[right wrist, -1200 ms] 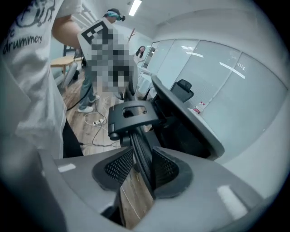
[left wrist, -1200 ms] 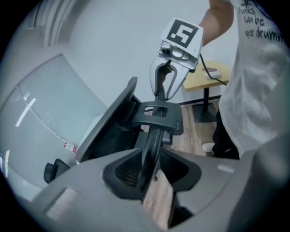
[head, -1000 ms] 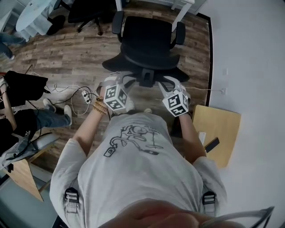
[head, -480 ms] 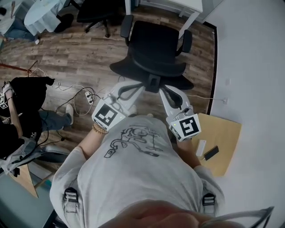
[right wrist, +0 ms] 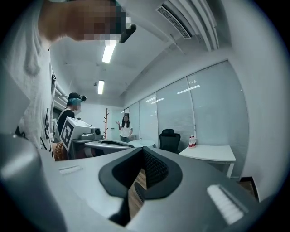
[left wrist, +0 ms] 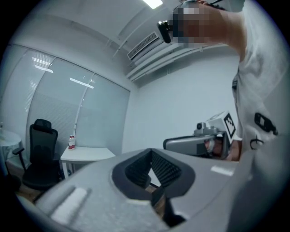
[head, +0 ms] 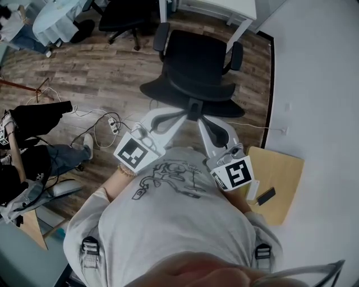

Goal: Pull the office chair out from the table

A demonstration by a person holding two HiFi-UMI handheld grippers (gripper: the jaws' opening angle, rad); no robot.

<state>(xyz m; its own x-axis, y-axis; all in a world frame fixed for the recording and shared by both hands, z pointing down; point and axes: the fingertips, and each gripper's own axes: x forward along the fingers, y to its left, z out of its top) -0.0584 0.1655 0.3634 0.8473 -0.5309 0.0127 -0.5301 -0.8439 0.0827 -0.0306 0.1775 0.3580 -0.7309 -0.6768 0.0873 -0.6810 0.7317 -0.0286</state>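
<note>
Head view first: the office chair [head: 196,67] stands on the wooden floor [head: 84,73], its back toward the person and its seat clear of the white bench [head: 224,5] at the top edge. A second ago both claws were low against the chair's back with their jaws part open. Now the left claw [head: 178,115] and the right claw [head: 203,124] have lifted and drawn in toward the person's chest, apart from the chair. I judge that the chair has been let go and the pull is finished, or very nearly so. A second black chair [head: 120,17] sits left of the bench. The only marks here are the black-and-white squares on each marker cube and a line drawing on the person's shirt [head: 168,213]; neither carries words that can be read.

Left gripper view: the jaws are together with nothing between them, the ribbed pads meeting. Beyond them are the right claw, the white bench and a black chair (probably the second one, as the task's chair lies below this frame).

Right gripper view: these jaws have also just come together and hold nothing. Two small bottles [right wrist: 192,142] with red labels stand on the bench, but their print is too small to read.
</note>
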